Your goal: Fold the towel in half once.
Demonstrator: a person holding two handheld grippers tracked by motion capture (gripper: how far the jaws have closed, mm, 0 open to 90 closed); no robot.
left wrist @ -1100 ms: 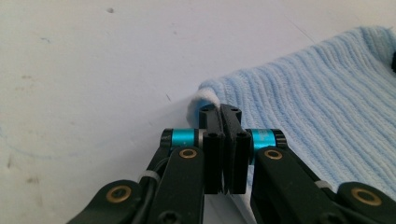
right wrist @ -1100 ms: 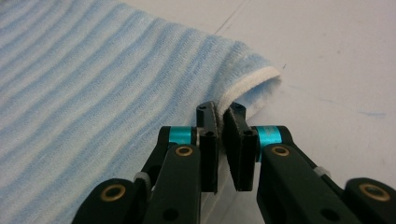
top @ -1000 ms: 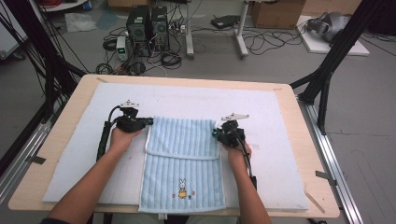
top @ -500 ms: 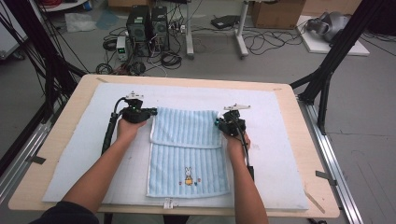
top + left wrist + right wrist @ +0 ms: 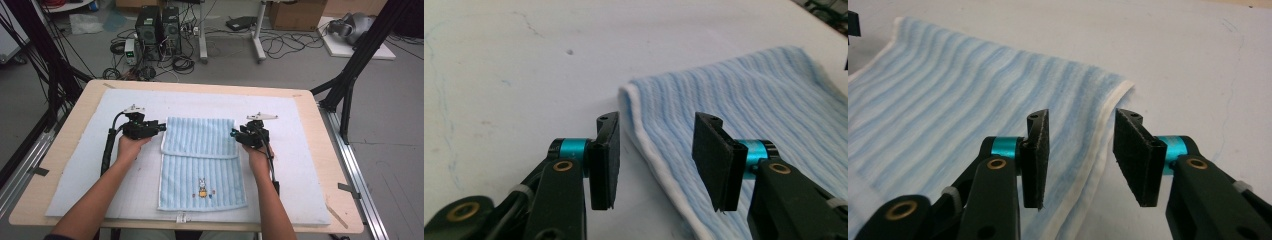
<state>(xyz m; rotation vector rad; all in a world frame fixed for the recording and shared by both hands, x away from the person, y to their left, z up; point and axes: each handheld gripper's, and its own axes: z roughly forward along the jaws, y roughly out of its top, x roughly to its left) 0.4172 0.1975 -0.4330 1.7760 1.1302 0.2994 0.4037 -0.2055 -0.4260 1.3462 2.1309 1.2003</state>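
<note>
A light blue striped towel [image 5: 202, 172] with a small rabbit picture lies on the white mat [image 5: 300, 165]. Its far part is folded toward me as a flap [image 5: 200, 137]. My left gripper [image 5: 162, 126] rests at the flap's left edge, and my right gripper [image 5: 233, 134] at its right edge. The left gripper [image 5: 656, 160] has just been opening; the towel's white hem [image 5: 659, 170] runs between its pads without being pressed. The right gripper [image 5: 1080, 157] has also just been opening, with the hem [image 5: 1100, 135] lying loose between its pads.
The mat covers most of a wooden table [image 5: 335, 150]. A small white tag [image 5: 181, 218] sits at the mat's near edge. Black frame poles [image 5: 350, 75] stand at both sides. Computers [image 5: 157, 27] and cables lie on the floor beyond the table.
Both hands carried the towel a little away from me, and the rabbit picture moved farther up the mat. Both grippers then opened and let go of the flap's edges.
</note>
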